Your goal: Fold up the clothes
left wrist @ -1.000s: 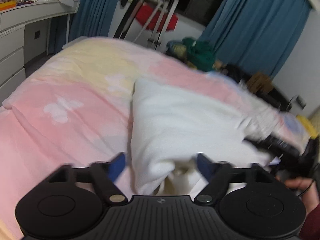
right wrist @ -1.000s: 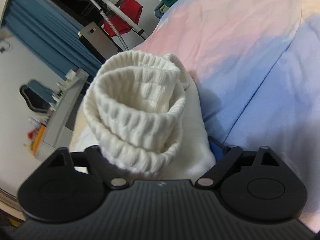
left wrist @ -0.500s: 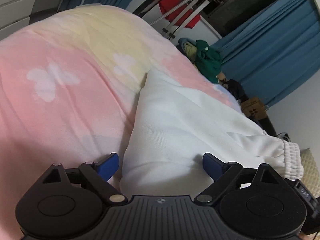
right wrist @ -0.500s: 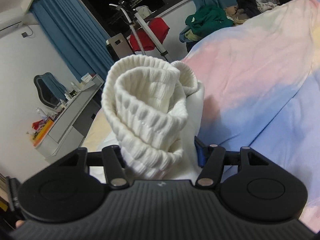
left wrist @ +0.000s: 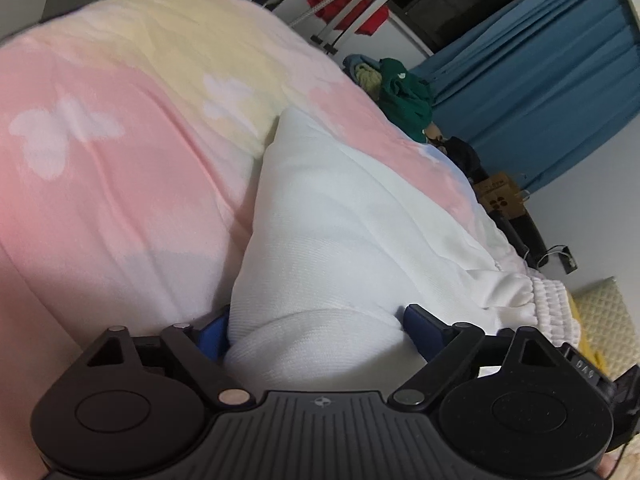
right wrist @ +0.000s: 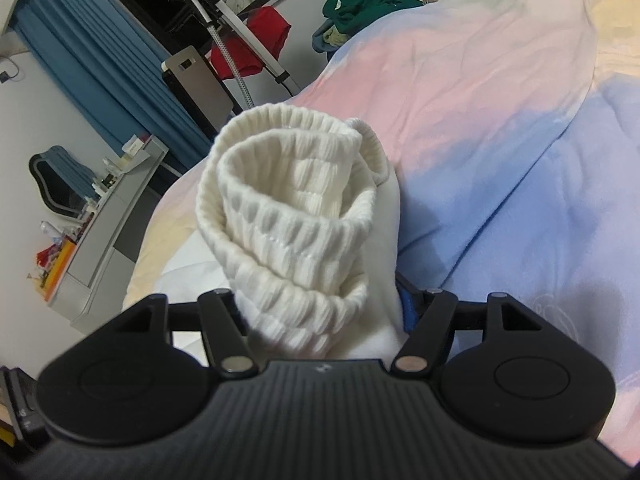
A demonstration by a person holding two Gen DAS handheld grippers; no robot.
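Across the bedspread (left wrist: 120, 184), both grippers (left wrist: 316, 332) (right wrist: 320, 308) seemingly pinch the white garment (left wrist: 340, 220), left closing, right opening.

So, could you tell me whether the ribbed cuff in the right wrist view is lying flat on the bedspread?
No, the ribbed cuff stands bunched up between the right gripper's fingers.

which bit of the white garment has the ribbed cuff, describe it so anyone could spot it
On the pastel bed cover, follow the white garment toward the right claw. The ribbed cuff is the cream knit tube standing between its opening jaws, ridged where the rest is smooth.
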